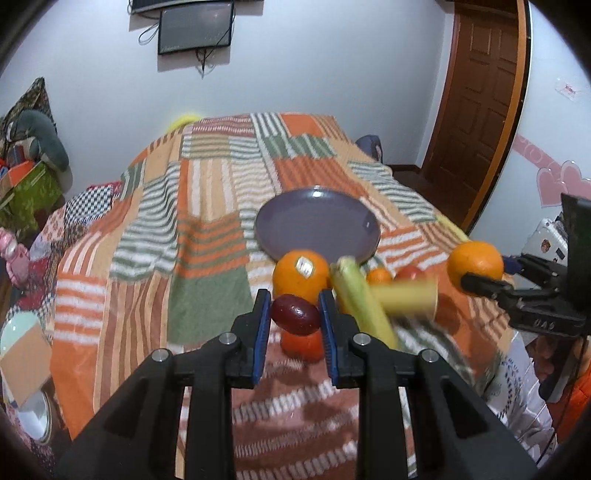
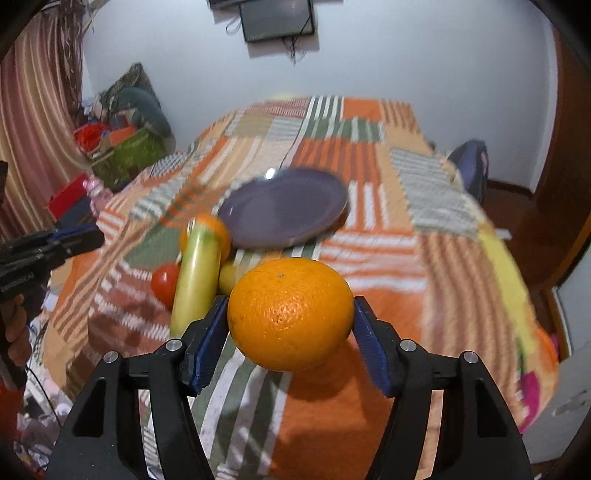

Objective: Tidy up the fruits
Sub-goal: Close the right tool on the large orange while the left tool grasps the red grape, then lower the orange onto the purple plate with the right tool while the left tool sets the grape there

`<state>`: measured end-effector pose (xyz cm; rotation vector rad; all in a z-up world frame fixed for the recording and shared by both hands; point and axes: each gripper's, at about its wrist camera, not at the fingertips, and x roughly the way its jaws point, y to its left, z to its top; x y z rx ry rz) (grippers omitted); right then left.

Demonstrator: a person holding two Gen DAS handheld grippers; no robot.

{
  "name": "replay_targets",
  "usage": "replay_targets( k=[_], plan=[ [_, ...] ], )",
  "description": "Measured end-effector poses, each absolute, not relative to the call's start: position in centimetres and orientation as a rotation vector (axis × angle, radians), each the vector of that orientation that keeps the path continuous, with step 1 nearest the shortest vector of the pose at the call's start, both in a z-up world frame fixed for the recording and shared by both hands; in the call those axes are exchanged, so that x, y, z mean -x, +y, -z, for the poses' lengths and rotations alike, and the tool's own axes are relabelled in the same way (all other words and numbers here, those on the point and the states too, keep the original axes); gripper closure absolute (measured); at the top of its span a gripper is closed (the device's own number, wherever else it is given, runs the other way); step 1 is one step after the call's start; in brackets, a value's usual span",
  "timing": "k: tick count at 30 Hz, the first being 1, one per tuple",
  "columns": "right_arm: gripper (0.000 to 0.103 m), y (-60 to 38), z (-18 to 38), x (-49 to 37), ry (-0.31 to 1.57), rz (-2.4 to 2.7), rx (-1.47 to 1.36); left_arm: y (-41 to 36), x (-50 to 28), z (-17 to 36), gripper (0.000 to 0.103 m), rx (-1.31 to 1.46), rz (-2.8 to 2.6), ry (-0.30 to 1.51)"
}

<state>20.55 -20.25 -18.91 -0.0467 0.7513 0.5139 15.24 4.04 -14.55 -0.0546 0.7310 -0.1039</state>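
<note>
Nearest in the left wrist view, the left gripper [image 1: 294, 314] has its blue-padded fingers [image 1: 263, 325] clenched on a small, dark red, oval plum-like fruit [image 1: 295, 314], held above the bed's patchwork blanket of orange, green and white striped squares [image 1: 155, 258]. Directly beneath the held fruit lies a red-orange round fruit [image 1: 302, 345] on the blanket. Just beyond it sits a large orange with a white sticker [image 1: 301, 275], touching the near rim of the plate. To its right lie two blurred yellow-green bananas [image 1: 360, 299], with a small orange fruit [image 1: 378, 275] and a red tomato-like fruit [image 1: 409, 272] behind them.

In the right wrist view, the right gripper [image 2: 291, 325] grasps a large, round, bright orange [image 2: 291, 314] between its blue fingers [image 2: 210, 343], lifted off the blanket, which shows its shadow below. In the left wrist view this same orange [image 1: 475, 263] appears at the right, well apart from the pile.

Farther on, a round, flat, grey-purple plate [image 1: 317, 225] rests near the middle of the bed, with nothing on it. On the far wall hangs a dark screen [image 1: 195, 27], and a brown wooden door [image 1: 476, 92] stands to the far right.
</note>
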Motion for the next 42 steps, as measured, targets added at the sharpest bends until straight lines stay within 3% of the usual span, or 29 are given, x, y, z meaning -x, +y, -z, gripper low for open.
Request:
replay_targets(
  k=[9, 21, 42],
  plan=[
    [0.041, -20.0, 15.2, -23.7, 0.618, -0.494, 0.05, 3.3, -19.2, 12.1, 0.077, 0.031, 0.123, 0.679],
    [0.041, -16.7, 14.9, -29.3, 0.584, -0.522, 0.058, 2.6, -26.3, 11.3, 0.077, -0.019, 0.116, 0.659],
    [0.04, -12.1, 19.9, -36.7, 0.698, -0.533, 0.188, 3.9, -37.7, 19.1, 0.077, 0.012, 0.116, 0.851]
  ],
)
